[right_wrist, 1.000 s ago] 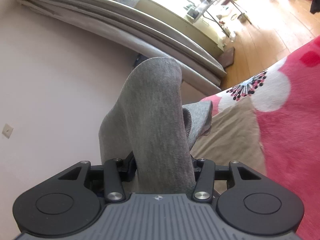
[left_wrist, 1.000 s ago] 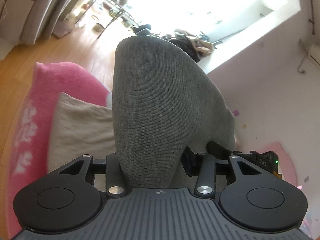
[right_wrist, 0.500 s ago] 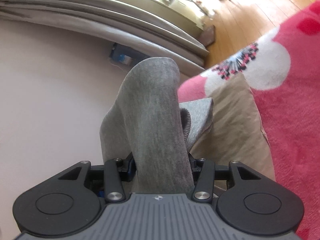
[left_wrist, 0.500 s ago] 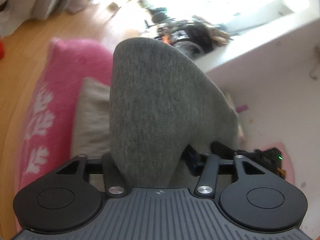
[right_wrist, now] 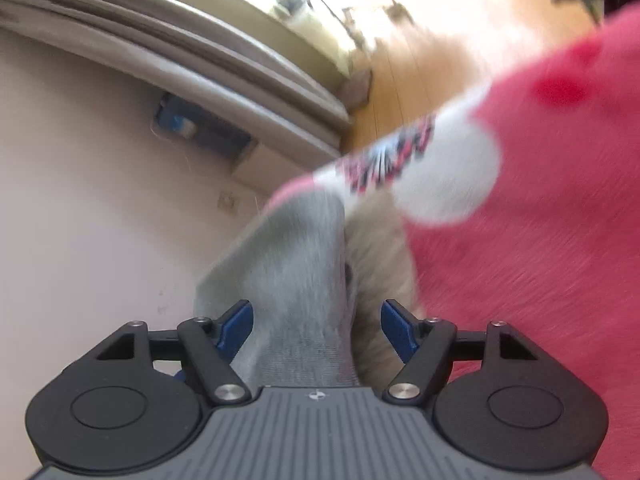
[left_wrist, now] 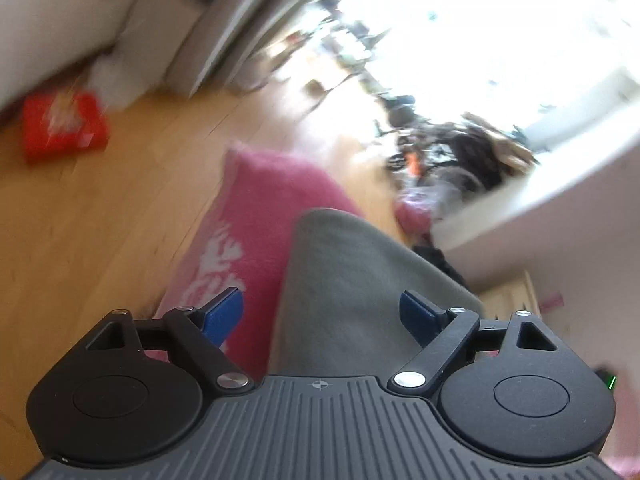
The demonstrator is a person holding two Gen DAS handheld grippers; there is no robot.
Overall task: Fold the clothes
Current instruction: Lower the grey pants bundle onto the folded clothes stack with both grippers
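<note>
A grey knit garment [left_wrist: 352,292] lies between the spread jaws of my left gripper [left_wrist: 322,312], whose blue pads [left_wrist: 224,314] stand apart from the cloth. In the right wrist view the same grey garment [right_wrist: 296,280] runs between the jaws of my right gripper [right_wrist: 316,322], also spread, blue pads [right_wrist: 396,326] clear of it. A beige garment [right_wrist: 380,256] lies under and beside the grey one. Both rest on a pink blanket [right_wrist: 540,220] with white flower prints. The views are motion-blurred.
Wooden floor [left_wrist: 100,220] lies beyond the blanket's edge [left_wrist: 260,184], with a red pack [left_wrist: 64,128] on it. Curtains [right_wrist: 180,52] and a pale wall [right_wrist: 80,180] are at the left. A cluttered pile [left_wrist: 460,152] sits under the bright window.
Both grippers have opened and let go of the grey garment, which has dropped lower onto the blanket. Both cameras have swung and the views are blurred.
</note>
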